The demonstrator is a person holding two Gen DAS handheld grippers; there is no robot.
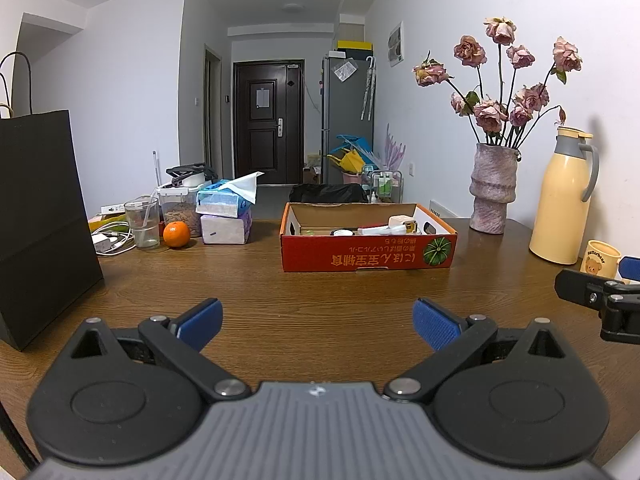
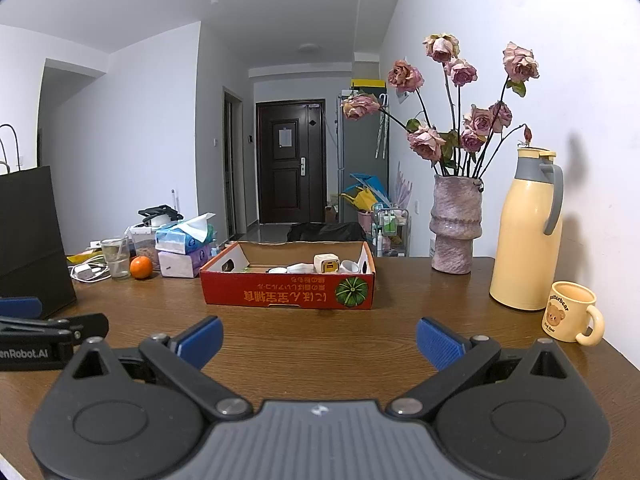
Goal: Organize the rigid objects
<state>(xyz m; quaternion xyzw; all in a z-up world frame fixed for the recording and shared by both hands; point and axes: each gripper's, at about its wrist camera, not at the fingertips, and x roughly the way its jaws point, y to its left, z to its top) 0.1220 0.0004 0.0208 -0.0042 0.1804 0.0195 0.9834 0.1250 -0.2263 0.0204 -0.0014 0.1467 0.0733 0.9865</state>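
Left gripper (image 1: 318, 322): I have its blue fingers (image 1: 200, 322) spread wide, holding nothing, low over the wooden surface (image 1: 320, 296).
Right gripper (image 2: 319, 338): same here, fingers wide apart and empty, just beside my left one.
Red box (image 1: 368, 254): sits mid-surface ahead of both grippers, well apart from them, open at the top.
Box contents: I see a small cream cube (image 2: 326, 263) and several white pieces lying inside; from this low angle I can't tell exactly what they are.
Right side: vase of dried roses (image 2: 456, 226), yellow thermos (image 2: 526, 240), bear mug (image 2: 570, 314).
Left side: black paper bag (image 1: 40, 216), orange (image 1: 176, 234), glass (image 1: 142, 222), tissue boxes (image 1: 224, 216).
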